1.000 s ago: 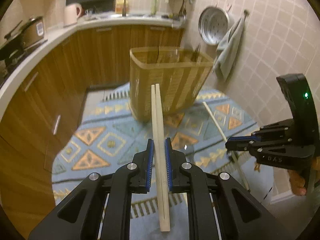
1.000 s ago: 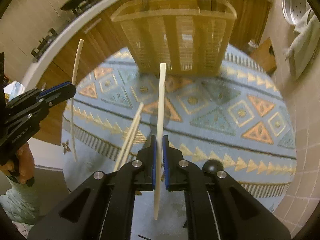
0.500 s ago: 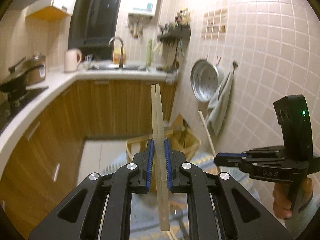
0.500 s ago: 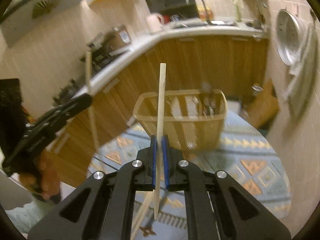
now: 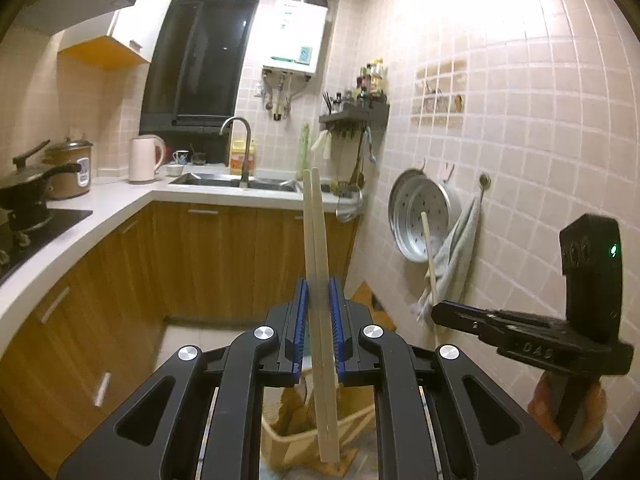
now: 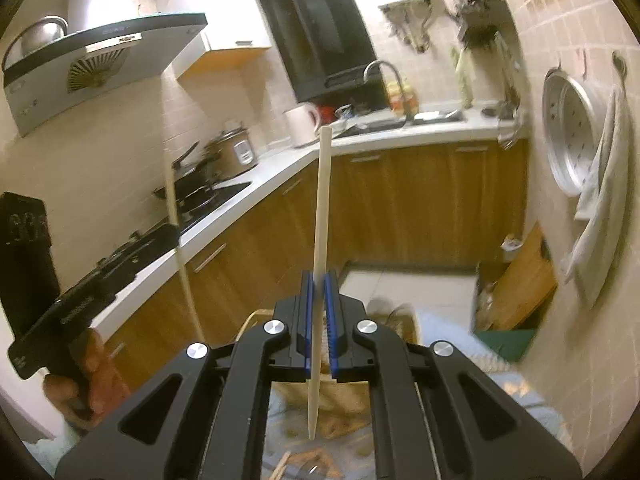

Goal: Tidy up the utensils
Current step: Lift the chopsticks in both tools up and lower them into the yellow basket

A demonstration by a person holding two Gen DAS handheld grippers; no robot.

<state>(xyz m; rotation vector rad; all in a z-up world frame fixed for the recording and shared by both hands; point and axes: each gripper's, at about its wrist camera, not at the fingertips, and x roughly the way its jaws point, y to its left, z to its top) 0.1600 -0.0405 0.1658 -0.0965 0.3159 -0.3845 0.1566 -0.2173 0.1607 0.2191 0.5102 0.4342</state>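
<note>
Wicker basket (image 5: 360, 424) sits on the floor below. Left tongs (image 5: 319, 320) clamped on a chopstick pair (image 5: 316, 240), right tongs (image 6: 318, 312) clamped on a single chopstick (image 6: 322, 200). All held near-upright, none stowed yet; drop-off remains.

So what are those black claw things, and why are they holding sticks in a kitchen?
They are grabbing tools, one in each of a person's hands, with a small camera on each looking along its two fingers. One picture comes from the left gripper, which pinches a pair of chopsticks. The other comes from the right gripper, which pinches a single chopstick. Each camera also sees the other tool off to the side. Low down is a woven basket on the floor. Behind are the counter and sink.
</note>
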